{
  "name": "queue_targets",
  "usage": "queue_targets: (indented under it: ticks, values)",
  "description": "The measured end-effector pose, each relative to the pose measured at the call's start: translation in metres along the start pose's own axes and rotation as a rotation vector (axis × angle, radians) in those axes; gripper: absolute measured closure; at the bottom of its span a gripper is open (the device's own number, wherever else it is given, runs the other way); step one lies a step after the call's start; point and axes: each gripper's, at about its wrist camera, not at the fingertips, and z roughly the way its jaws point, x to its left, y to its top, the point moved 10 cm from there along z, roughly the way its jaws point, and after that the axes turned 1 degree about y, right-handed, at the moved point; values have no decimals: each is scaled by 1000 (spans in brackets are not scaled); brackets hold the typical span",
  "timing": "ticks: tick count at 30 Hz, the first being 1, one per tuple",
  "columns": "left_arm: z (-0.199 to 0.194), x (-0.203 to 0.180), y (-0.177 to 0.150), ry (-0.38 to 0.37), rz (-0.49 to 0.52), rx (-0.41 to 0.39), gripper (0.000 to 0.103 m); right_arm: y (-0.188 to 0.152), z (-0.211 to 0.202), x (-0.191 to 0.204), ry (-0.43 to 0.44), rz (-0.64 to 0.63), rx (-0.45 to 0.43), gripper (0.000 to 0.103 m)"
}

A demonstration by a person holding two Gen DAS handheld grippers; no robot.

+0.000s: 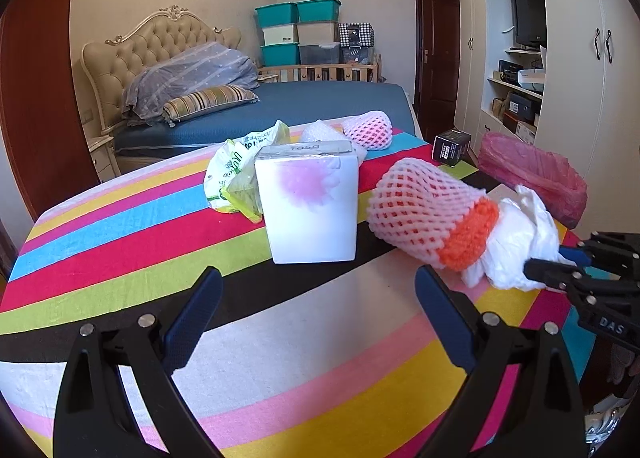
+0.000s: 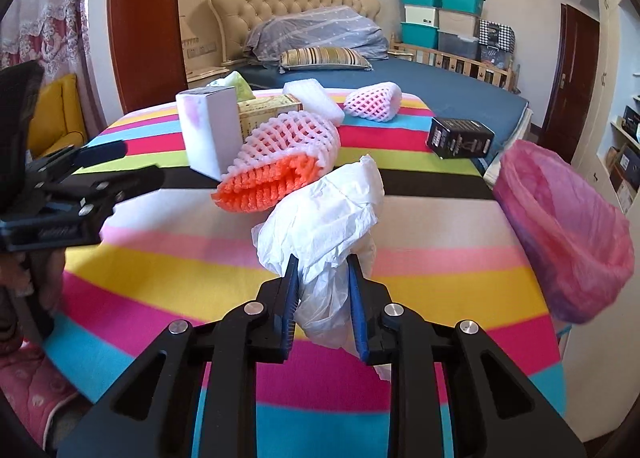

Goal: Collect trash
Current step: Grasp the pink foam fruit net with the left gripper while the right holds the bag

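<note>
The right gripper (image 2: 322, 278) has its jaws clamped on the crumpled white plastic wrapper (image 2: 320, 214), near on the striped tabletop (image 2: 440, 286). Next, likely: carry it right into the pink-lined bin (image 2: 568, 226). The left gripper (image 1: 316, 318) waits, jaws open and empty.

The near half of the striped table (image 1: 280, 338) lies bare — open passage for the left gripper (image 1: 318, 298). Farther on, a white box (image 1: 308, 206) and 1 foam net sleeve (image 1: 424, 210) block the middle; a pink bag (image 2: 568, 234) crowds the right edge.
</note>
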Motion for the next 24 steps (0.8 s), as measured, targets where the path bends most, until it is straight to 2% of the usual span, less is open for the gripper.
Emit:
queue_targets:
  ticks: [3, 11, 14, 18, 24]
  values:
    - [-7, -10, 3, -44, -15, -27, 9, -6, -12, -10, -17, 24, -12, 80]
    - [3, -74, 8, -176, 21, 25, 9, -1, -34, -52, -83, 106, -88, 80]
    - [17, -89, 11, -187, 2, 51, 9, 1, -40, -58, -95, 110, -108, 80]
    - [38, -96, 13, -204, -60, 111, 21, 2, -42, -64, -98, 123, -121, 80]
    - [63, -95, 13, -193, -140, 174, 27, -4, -40, -68, -89, 143, -120, 79]
